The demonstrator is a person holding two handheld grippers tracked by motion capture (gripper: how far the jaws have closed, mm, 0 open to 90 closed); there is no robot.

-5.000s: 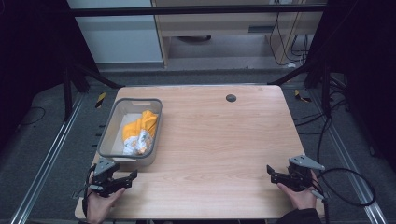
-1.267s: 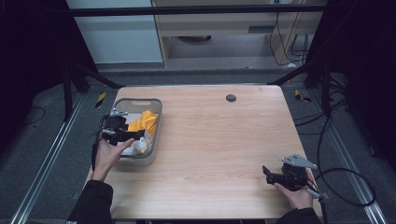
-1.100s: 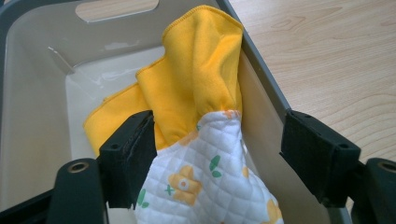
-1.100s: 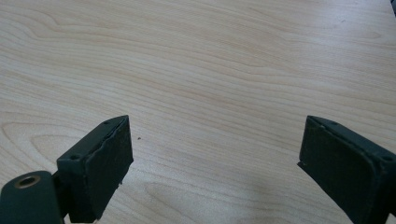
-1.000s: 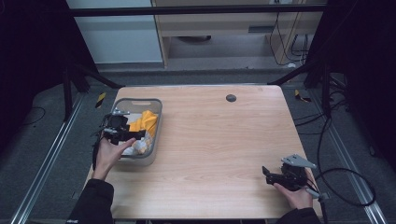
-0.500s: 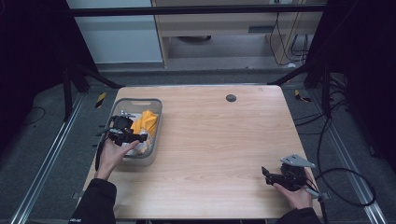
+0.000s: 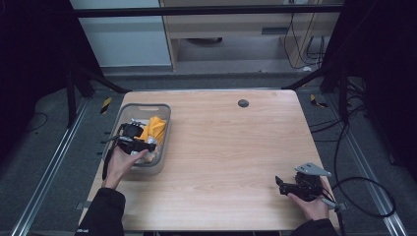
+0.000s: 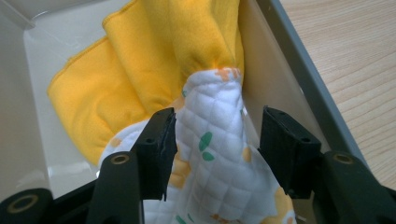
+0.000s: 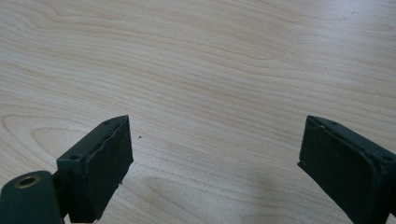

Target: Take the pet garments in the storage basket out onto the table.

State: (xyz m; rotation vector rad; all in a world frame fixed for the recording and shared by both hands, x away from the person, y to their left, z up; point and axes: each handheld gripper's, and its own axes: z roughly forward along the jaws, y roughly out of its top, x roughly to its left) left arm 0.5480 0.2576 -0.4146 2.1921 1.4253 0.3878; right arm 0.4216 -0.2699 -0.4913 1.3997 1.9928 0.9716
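Observation:
A grey plastic bin stands at the table's left and holds a yellow cloth and a white quilted cloth with orange and green prints. My left gripper reaches into the bin. Its jaws have just been closing around the bunched white cloth. In the left gripper view the left pad touches the cloth, while a narrow gap remains at the right pad. The yellow cloth lies folded behind it. My right gripper rests near the table's front right, open over bare wood.
The wooden table has a small dark round grommet near its far edge. The bin's right wall runs close beside my left gripper's right jaw. A black cable trails off the table's right side.
Five seconds ago my left gripper sat at the table's front left; it is now inside the bin. Over the last second it slid slightly toward the bin's near end. The right gripper has not moved.

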